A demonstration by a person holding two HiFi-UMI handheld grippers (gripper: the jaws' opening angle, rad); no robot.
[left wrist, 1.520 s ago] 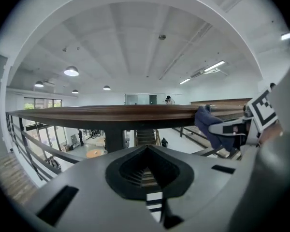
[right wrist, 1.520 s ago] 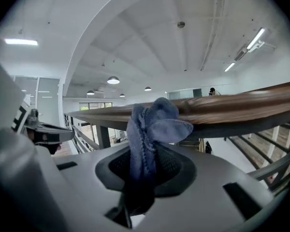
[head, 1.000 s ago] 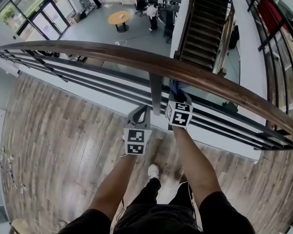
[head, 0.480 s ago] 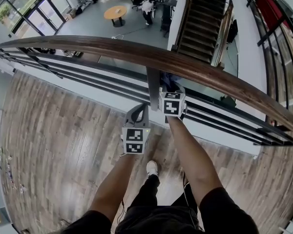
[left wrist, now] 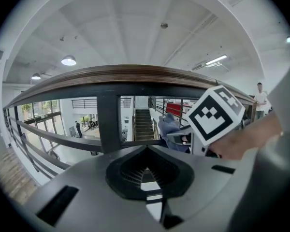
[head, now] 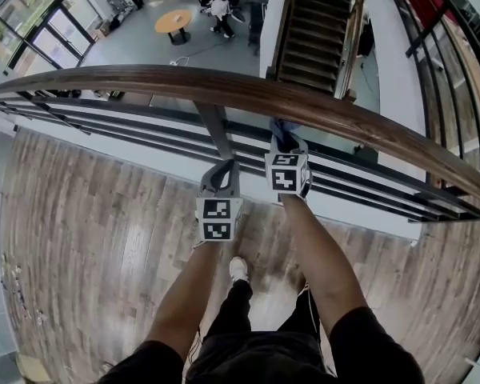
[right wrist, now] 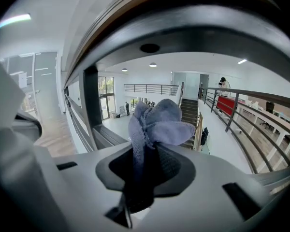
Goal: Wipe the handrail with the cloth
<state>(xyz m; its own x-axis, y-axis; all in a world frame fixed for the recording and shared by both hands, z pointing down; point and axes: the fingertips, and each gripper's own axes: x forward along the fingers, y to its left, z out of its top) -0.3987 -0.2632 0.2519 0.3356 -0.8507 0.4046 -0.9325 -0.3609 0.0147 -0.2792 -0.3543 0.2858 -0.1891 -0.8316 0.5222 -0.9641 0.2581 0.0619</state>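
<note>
The person's left forearm [head: 188,294] and right forearm [head: 316,254] both reach toward 12 o'clock, the right stretched a little farther. The left gripper [head: 222,174] hangs low with its jaws closed together on nothing, pointing at the black metal post [head: 216,130] at its 12 o'clock. The right gripper [head: 282,144], at the left one's 2 o'clock, pinches a bunched blue-grey cloth [head: 282,131] that sprouts from its jaws. The brown wooden handrail [head: 184,78] lies at 12 o'clock from the cloth, its long axis sweeping from 9 to 4 o'clock. The right gripper view shows the cloth beneath the rail's underside with a gap between them. The right hand is the nearer one and, I judge, must rise to bring the cloth onto the rail.
</note>
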